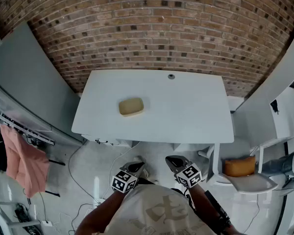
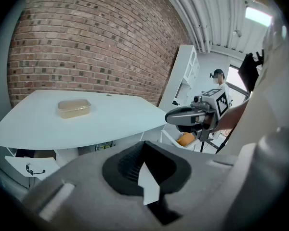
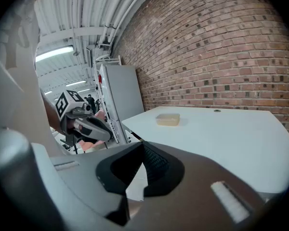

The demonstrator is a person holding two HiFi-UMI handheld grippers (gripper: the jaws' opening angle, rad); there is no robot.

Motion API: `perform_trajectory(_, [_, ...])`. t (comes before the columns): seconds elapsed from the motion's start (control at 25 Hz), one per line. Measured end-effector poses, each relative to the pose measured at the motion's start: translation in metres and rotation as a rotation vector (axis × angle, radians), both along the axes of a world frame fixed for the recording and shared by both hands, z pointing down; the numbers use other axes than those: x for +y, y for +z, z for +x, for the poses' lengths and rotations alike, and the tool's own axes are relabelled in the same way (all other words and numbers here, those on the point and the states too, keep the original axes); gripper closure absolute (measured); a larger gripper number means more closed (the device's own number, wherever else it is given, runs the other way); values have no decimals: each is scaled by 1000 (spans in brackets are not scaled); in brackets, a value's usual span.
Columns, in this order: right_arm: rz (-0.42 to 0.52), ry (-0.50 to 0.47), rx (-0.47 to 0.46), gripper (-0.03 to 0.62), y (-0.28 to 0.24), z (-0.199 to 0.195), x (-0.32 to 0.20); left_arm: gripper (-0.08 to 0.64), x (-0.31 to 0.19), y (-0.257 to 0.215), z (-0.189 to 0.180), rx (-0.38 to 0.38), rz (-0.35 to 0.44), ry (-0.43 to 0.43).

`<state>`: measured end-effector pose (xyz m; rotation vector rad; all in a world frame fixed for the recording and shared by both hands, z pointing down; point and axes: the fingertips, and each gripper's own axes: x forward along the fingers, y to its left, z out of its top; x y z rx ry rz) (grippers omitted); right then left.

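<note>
A shallow tan lidded container [image 1: 131, 106] lies alone on the white table [image 1: 186, 116], left of its middle. Both grippers hang close to my body, short of the table's front edge and over the floor. My left gripper [image 1: 136, 167] is shut with nothing in it, and so is my right gripper [image 1: 171, 160]. In the left gripper view the jaws [image 2: 144, 146] meet at their tips; the container [image 2: 74, 108] sits on the table [image 2: 96, 129] far ahead, and the right gripper [image 2: 192, 115] shows at right. The right gripper view has its jaws [image 3: 143, 146] closed, the container [image 3: 168, 120] beyond, and the left gripper [image 3: 86, 125] at left.
A brick wall [image 1: 152, 28] runs behind the table. A grey panel [image 1: 24, 82] leans at left, with a pink cloth [image 1: 20, 158] on a rack below it. An orange object [image 1: 239, 166] rests on a white stand at right. Cables [image 1: 83, 185] lie on the floor.
</note>
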<state>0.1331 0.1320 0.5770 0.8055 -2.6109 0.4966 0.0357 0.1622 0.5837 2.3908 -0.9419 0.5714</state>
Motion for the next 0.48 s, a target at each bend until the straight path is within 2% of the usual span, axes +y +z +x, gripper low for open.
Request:
perform_trajectory(0.28, [2, 12, -63, 584, -11, 8, 11, 555, 21, -3, 0, -1, 9, -41])
perform_trajectory(0.48, [1, 0, -66, 584, -10, 3, 15, 555, 26, -6, -4, -11, 11, -50])
